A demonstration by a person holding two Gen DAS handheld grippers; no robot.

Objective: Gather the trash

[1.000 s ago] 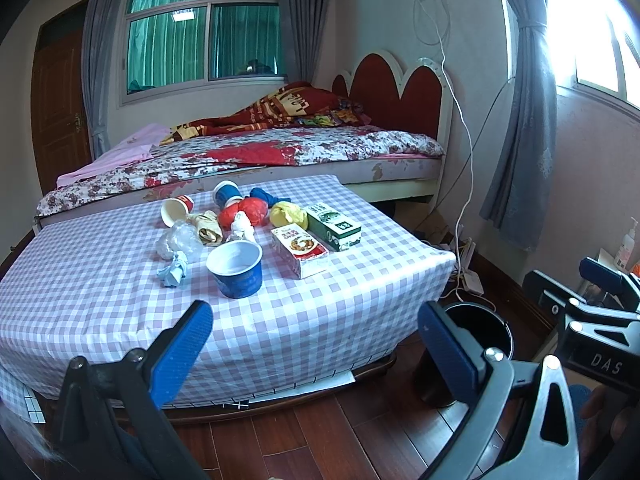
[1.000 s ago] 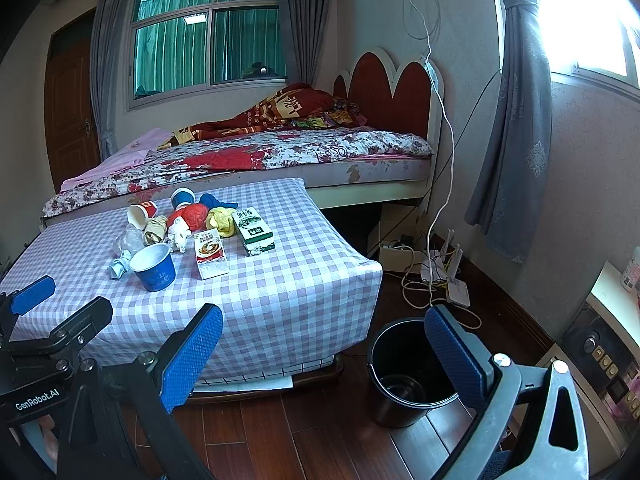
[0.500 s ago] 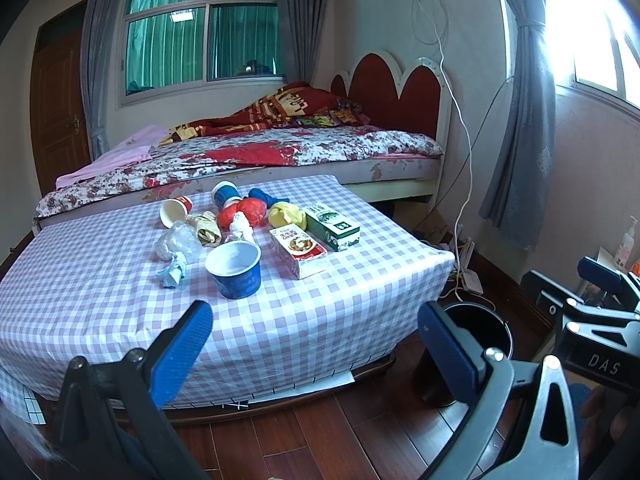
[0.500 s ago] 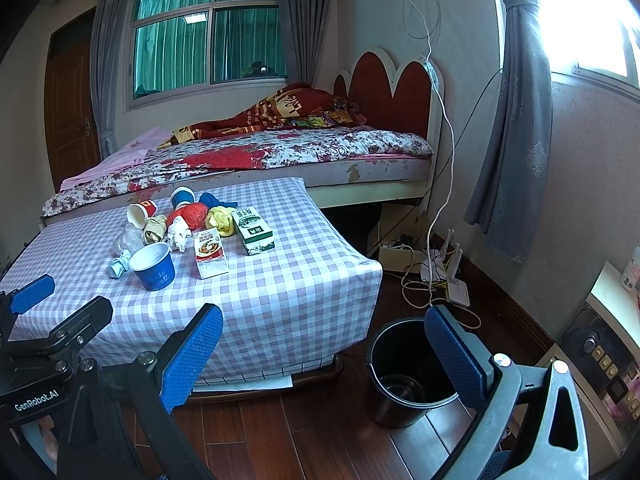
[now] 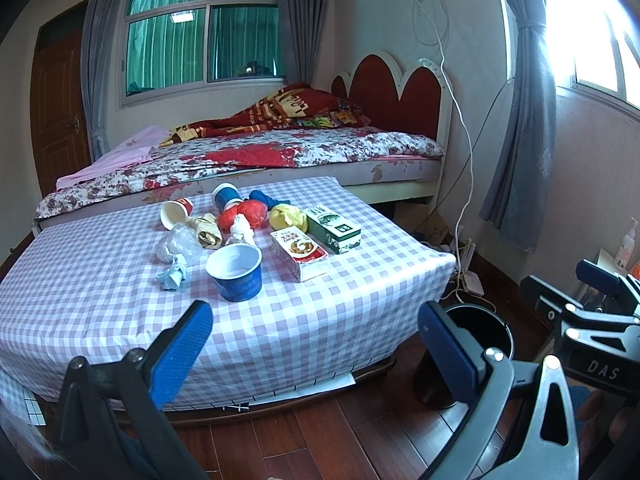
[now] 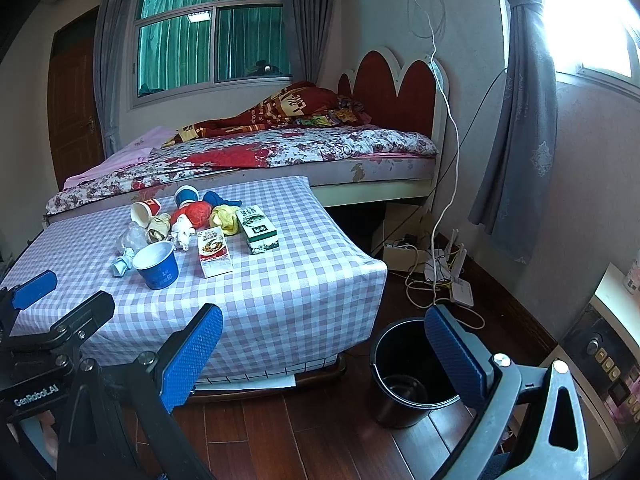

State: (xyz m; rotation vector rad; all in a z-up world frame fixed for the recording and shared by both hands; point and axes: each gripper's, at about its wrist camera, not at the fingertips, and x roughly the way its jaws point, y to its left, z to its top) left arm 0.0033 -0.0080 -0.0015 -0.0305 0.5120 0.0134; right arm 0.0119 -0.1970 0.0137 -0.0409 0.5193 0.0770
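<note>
Trash lies in a cluster on the checked tablecloth: a blue paper bowl, a red-white carton, a green carton, a paper cup, crumpled red and yellow bags, and clear plastic. A black bin stands on the floor right of the table. My left gripper is open and empty, short of the table's front edge. My right gripper is open and empty, over the floor between table and bin.
A bed runs behind the table. Cables and a router lie on the wood floor by the right wall. Curtains hang at the right. A cabinet edge is at the far right.
</note>
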